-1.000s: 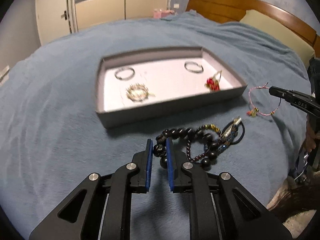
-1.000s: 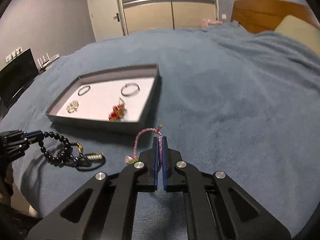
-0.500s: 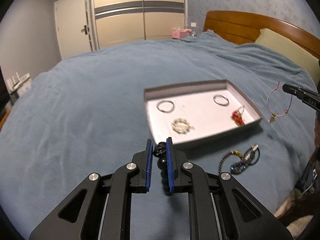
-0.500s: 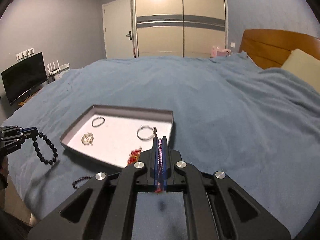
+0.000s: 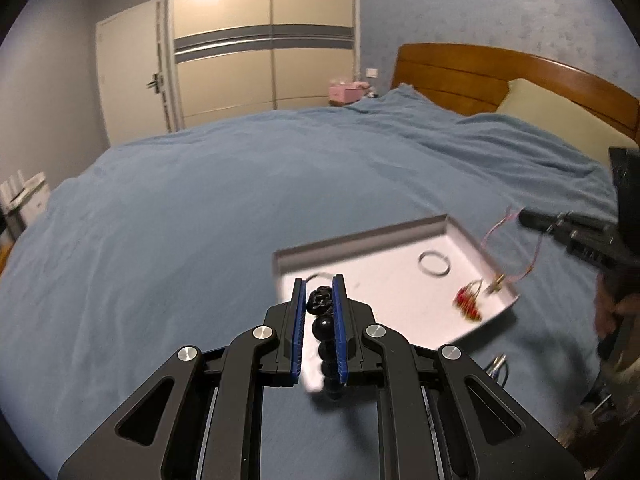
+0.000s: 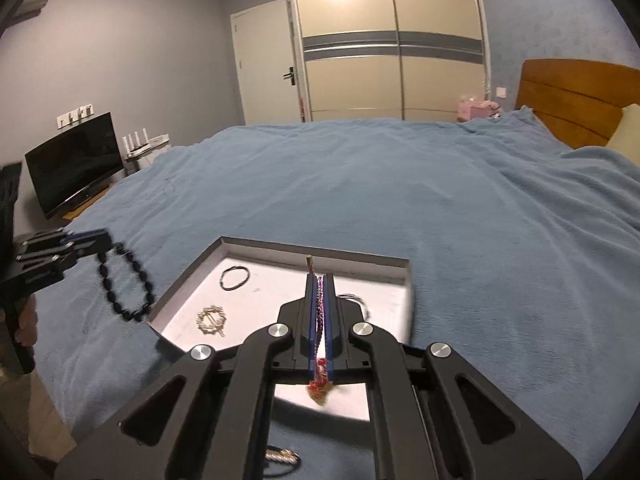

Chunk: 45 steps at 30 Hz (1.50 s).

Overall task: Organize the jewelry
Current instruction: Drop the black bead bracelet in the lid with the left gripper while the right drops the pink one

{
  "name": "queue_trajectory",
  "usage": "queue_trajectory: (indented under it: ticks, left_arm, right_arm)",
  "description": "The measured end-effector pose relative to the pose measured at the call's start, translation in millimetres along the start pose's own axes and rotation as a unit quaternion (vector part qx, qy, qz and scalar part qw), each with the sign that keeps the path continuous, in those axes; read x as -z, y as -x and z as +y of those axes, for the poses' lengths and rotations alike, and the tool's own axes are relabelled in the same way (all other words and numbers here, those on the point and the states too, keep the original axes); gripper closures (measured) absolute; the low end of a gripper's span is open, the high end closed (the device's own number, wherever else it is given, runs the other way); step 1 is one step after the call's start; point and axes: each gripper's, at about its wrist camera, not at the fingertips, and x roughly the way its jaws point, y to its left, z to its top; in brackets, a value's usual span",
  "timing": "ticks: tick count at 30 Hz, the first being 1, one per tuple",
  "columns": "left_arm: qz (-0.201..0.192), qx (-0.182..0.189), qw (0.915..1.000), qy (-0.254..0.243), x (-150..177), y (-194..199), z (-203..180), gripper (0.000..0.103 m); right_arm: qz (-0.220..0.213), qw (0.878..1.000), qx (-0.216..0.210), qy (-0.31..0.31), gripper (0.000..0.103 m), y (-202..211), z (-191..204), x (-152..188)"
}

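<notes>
Your left gripper sits at the lower centre of the left wrist view, its blue pads clamped on a black bead bracelet, whose beads run down between the fingers toward the bottom of the frame. In the right wrist view that same bracelet hangs as an open loop from the left gripper at the left edge of the frame, above the blue blanket and just beside the near left corner of the tray. Your right gripper is pressed nearly closed on a pink cord bracelet; the cord runs up between the pads, and a red and gold tassel end dangles below them at lower centre. In the left wrist view the right gripper comes in from the right edge, and the pink cord bracelet hangs from its tip as a thin blurred loop over the tray's right rim. The tray is a shallow grey box with a white floor, lying on the blanket. Inside it you can see a silver ring bangle toward the right, a red beaded piece near the right corner, a dark thin bangle toward the far left in the right wrist view, and a gold piece nearer the front left. At the bottom of the right wrist view a twisted metal bangle lies on the blanket below the gripper's body, partly hidden.
</notes>
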Motion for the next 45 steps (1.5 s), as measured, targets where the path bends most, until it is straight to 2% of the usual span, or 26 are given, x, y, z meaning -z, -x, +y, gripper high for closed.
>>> queue_trajectory:
  ticks: [7,12,17,20,29,33,35,36,37,38,41,42,44,45]
  left_arm:
    - [0.014,0.037,0.9988,-0.027,-23,-62,-30,0.088]
    - [0.025,0.078,0.9965,-0.02,-29,-102,-46,0.088]
    - [0.07,0.063,0.9955,-0.007,-17,-144,-43,0.088]
    - [0.086,0.056,0.9947,0.001,-8,-157,-37,0.088]
    - [0.102,0.051,0.9935,-0.006,-10,-185,-39,0.088]
    - [0.106,0.062,0.9924,-0.006,-11,-189,-42,0.088]
    - [0.108,0.059,0.9924,-0.008,-10,-190,-43,0.082]
    - [0.107,0.055,0.9928,-0.008,-10,-190,-43,0.075]
    - [0.106,0.053,0.993,-0.008,-9,-188,-42,0.072]
    - [0.104,0.053,0.9931,-0.007,-10,-186,-42,0.072]
    - [0.099,0.05,0.9938,-0.004,-9,-177,-40,0.063]
    - [0.095,0.049,0.9943,-0.001,-10,-172,-39,0.056]
    - [0.087,0.045,0.9952,0.002,-11,-165,-37,0.045]
    - [0.082,0.042,0.9957,0.003,-11,-159,-35,0.039]
  right_arm:
    - [0.023,0.999,-0.034,0.005,0.1,-35,17,4]
    - [0.041,0.997,-0.059,0.001,0.1,-57,23,10]
    - [0.072,0.996,-0.058,-0.011,0.1,-78,16,23]
    - [0.087,0.995,-0.049,-0.015,0.1,-89,11,32]
    - [0.122,0.991,-0.045,-0.019,0.1,-118,12,43]
    - [0.134,0.99,-0.045,-0.012,0.099,-127,17,40]
    - [0.134,0.99,-0.043,-0.01,0.09,-128,20,41]
    - [0.133,0.99,-0.043,-0.011,0.087,-128,20,41]
    - [0.132,0.99,-0.043,-0.012,0.079,-127,21,41]
    - [0.129,0.991,-0.042,-0.012,0.074,-126,21,41]
    - [0.122,0.992,-0.036,-0.01,0.072,-121,19,41]
    - [0.121,0.992,-0.035,-0.012,0.068,-119,19,40]
    - [0.115,0.993,-0.032,-0.018,0.048,-113,16,41]
    - [0.112,0.993,-0.032,-0.02,0.046,-109,15,41]
